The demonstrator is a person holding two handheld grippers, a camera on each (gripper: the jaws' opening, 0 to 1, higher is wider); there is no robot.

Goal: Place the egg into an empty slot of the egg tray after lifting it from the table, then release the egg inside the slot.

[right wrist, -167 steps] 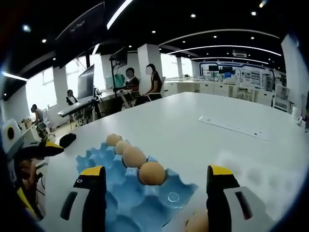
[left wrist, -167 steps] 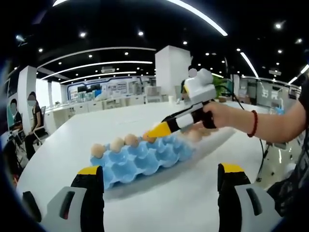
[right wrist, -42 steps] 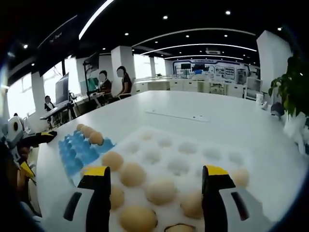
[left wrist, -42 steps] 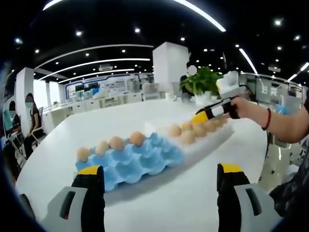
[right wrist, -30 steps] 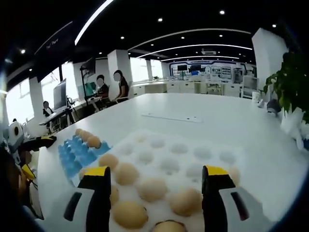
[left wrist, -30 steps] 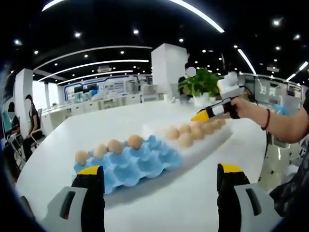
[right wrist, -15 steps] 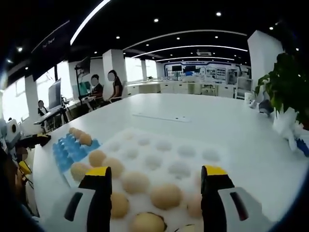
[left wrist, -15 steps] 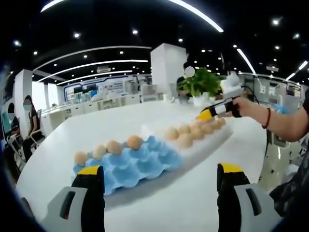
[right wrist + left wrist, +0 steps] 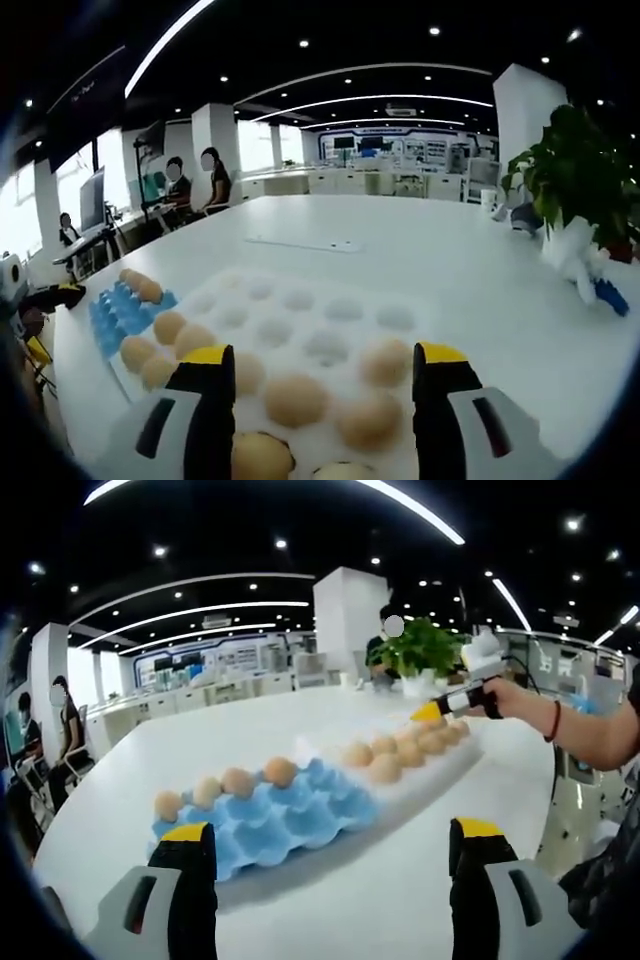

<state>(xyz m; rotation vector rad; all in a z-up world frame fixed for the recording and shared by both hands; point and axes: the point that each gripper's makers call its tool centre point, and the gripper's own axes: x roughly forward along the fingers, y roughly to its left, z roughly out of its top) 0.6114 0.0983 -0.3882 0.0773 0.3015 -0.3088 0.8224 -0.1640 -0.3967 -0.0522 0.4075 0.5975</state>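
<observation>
A blue egg tray (image 9: 285, 815) lies on the white table, with several brown eggs (image 9: 238, 782) along its far edge. Beside it sits a white foam tray (image 9: 440, 765) holding several more eggs (image 9: 385, 768). My left gripper (image 9: 325, 880) hangs open, short of the blue tray, with nothing between its jaws. A hand holds my right gripper (image 9: 432, 711) over the far end of the white tray. In the right gripper view my right gripper (image 9: 325, 400) is open above the eggs (image 9: 295, 398) in the white tray (image 9: 330, 310), touching none. The blue tray (image 9: 112, 312) lies far left.
A potted plant (image 9: 575, 190) stands on the table to the right of the white tray. A flat white strip (image 9: 300, 243) lies farther back. People (image 9: 190, 180) sit at desks beyond the table. The left gripper's yellow tip (image 9: 62, 293) shows at the far left.
My right gripper has travelled from the blue tray to the white tray and moved farther along it, toward the plant. It stayed open. The left gripper has barely moved.
</observation>
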